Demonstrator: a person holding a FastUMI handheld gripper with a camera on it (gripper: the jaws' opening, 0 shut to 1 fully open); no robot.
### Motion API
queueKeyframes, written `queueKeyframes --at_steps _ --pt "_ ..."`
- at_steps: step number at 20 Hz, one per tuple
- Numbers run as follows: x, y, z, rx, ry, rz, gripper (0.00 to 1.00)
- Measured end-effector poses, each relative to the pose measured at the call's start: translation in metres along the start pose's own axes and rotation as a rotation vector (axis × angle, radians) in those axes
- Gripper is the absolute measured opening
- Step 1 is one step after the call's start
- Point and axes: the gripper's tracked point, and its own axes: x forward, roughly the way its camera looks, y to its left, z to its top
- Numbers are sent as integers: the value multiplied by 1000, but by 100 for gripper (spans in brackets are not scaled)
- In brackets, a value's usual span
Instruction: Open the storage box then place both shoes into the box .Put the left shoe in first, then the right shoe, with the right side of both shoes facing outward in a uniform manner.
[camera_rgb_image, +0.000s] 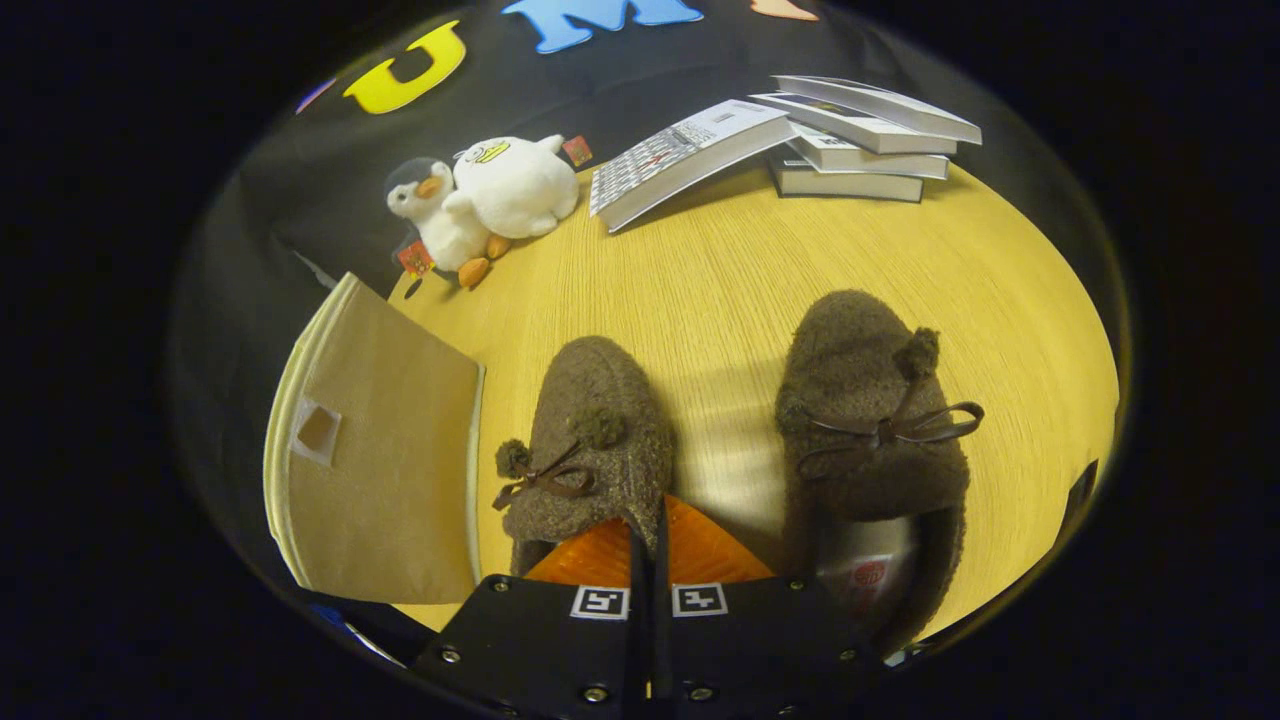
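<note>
The claw (650, 545) is nearest, its two orange fingers (700, 550) pressed together with only a thin slit between, at the inner rim of the left shoe (600, 440); whether they pinch that rim cannot be told. Two brown fuzzy shoes lie on the counter (720, 270), the right shoe (870, 420) alongside. Beside the left one stands one beige storage box (380, 470), lid shut. Beyond: two plush toys (490, 195), five books (800, 140).

Bare table (720, 290) between 2 shoes (868, 400).
</note>
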Motion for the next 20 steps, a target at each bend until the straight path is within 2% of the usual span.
queueKeyframes --at_steps 3,11,16,20 --pt "-24 25 19 65 -29 71 2" --pt "-79 100 60 99 -101 213 2" --pt "-89 154 69 60 -122 271 2" --pt "-80 198 66 30 -111 303 2"
